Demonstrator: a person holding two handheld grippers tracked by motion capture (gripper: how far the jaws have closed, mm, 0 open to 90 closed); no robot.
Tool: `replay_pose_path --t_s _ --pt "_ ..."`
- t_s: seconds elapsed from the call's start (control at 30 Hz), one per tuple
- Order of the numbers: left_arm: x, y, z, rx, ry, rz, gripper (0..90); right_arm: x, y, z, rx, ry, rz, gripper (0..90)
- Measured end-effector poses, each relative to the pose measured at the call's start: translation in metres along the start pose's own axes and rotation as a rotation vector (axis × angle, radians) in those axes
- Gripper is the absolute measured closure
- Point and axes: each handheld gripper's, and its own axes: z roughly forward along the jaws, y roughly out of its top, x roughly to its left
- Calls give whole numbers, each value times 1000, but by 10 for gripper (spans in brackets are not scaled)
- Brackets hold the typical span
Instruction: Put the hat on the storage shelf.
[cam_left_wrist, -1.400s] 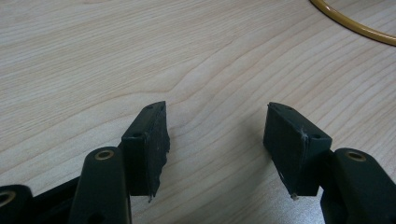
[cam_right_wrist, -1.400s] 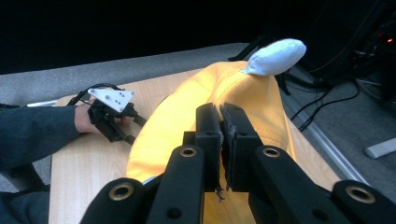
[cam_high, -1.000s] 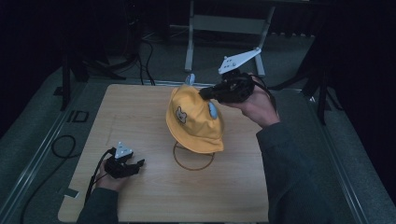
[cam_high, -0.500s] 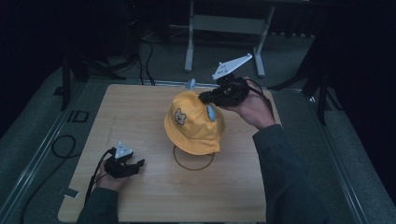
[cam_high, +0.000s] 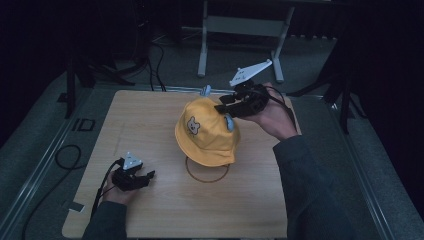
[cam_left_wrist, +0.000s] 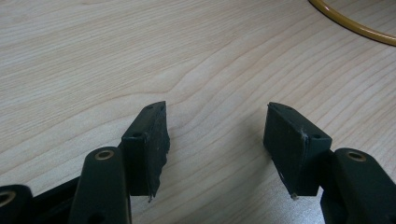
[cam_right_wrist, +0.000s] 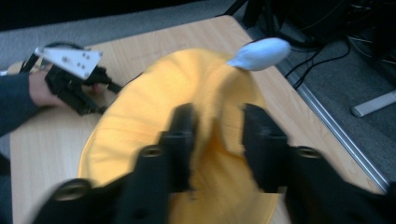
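Dim room, grey floor (cam_high: 35, 145), perhaps carpeted.

High view: from above the near edge, facing twelve o'clock and down over the whole table (cam_high: 150, 215). Left gripper view: close, low over bare wood. Right gripper view: close on the hat (cam_right_wrist: 154, 116), facing the left gripper (cam_right_wrist: 88, 100). Shared: hat (cam_high: 202, 132), tabletop.

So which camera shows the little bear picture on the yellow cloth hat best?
The high view: the yellow cloth hat sits whole on its stand, with the little bear picture facing the camera. The right gripper view shows the hat blurred, from its other side, behind the right gripper. The left gripper view shows wooden table.
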Motion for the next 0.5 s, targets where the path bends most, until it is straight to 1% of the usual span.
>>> replay_pose_path --t_s 0.03,0.07,0.1,0.13,0.17,0.2,0.27,0.33,0.37,0.4,0.5 --pt "0 0 0 0 0 0 403 0 0 0 0 0 0 577" --pt "0 0 0 0 0 0 403 -3 -1 -2 -17 -1 23 515" --pt "0 0 0 0 0 0 403 -3 -1 -2 -17 -1 23 515" --pt "0 0 0 0 1 0 403 -5 -2 -3 -20 7 36 447" --pt "0 0 0 0 1 0 403 -5 -2 -3 -20 7 36 447" --pt "0 0 0 0 1 0 403 -6 -4 -5 -22 -4 42 376" --pt "0 0 0 0 0 0 403 -6 -4 -5 -24 -6 44 360" --pt "0 0 0 0 0 0 403 -9 -5 -11 -45 -12 64 315" --pt "0 0 0 0 0 0 403 -9 -5 -11 -45 -12 64 315" --pt "0 0 0 0 0 -1 403 -9 -5 -14 -53 -15 62 295" --pt "0 0 0 0 0 0 403 -9 -5 -18 -64 -18 58 288"
